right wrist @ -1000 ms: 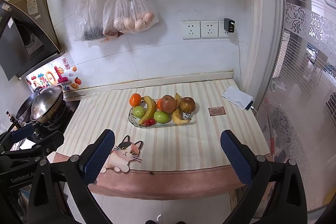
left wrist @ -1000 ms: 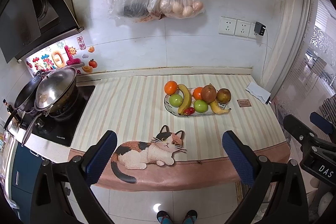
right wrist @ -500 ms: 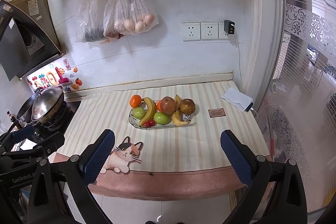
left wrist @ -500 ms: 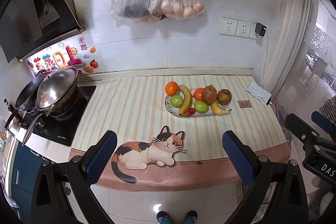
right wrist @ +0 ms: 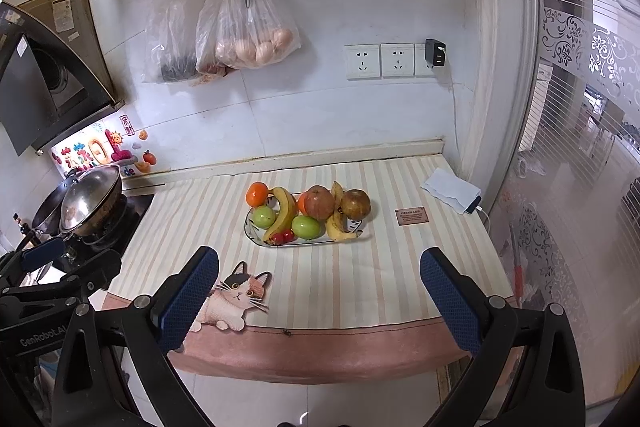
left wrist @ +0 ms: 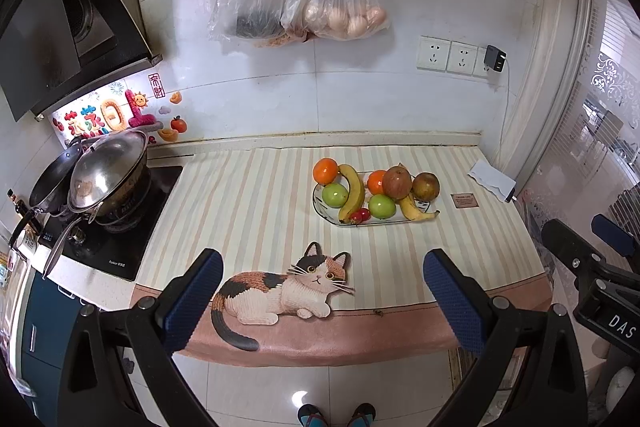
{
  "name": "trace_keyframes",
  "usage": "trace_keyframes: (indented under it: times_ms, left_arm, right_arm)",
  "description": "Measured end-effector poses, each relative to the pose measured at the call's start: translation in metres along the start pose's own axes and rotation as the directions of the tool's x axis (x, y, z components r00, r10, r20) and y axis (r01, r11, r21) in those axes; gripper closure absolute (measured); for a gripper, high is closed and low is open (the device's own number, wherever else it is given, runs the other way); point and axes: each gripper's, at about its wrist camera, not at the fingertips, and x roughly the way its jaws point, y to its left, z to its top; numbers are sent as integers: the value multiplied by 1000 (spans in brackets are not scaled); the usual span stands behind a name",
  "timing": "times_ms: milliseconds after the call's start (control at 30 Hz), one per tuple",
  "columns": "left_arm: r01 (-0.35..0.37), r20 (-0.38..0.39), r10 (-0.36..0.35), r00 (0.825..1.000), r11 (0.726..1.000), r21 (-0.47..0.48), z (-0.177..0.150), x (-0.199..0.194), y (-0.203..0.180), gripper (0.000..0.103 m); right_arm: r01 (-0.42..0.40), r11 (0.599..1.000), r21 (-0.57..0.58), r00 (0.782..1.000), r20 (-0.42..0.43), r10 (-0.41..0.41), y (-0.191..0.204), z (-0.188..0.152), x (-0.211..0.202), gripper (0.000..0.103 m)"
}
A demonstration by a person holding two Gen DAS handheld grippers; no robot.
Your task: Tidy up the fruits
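A cream-and-tan striped cloth with a pink hem covers the table [left wrist: 248,211]; near its middle sits an oval, glossy white plate [left wrist: 320,205] heaped with fruit; one long yellow banana [left wrist: 354,191] lies with its long axis running from the wall toward the table's front edge, curving between round oranges and smooth green apples; both the left tongs [left wrist: 322,297] and right tongs [right wrist: 320,293], blue textured pads on black arms, hang spread wide and empty before the front edge.

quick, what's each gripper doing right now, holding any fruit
Left gripper: open, holding nothing, short of the fruit plate.
Right gripper: open, holding nothing, also short of the plate.
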Motion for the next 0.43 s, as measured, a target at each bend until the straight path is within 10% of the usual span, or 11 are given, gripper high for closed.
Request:
trace_keyframes:
  times_ms: [433]
  left_arm:
    - [-12, 28, 11, 1000, 1000, 4, 2, -6, -3, 0]
  right_arm:
    - [0, 1000, 2, 1000, 4, 0, -3, -1, 1, 0]
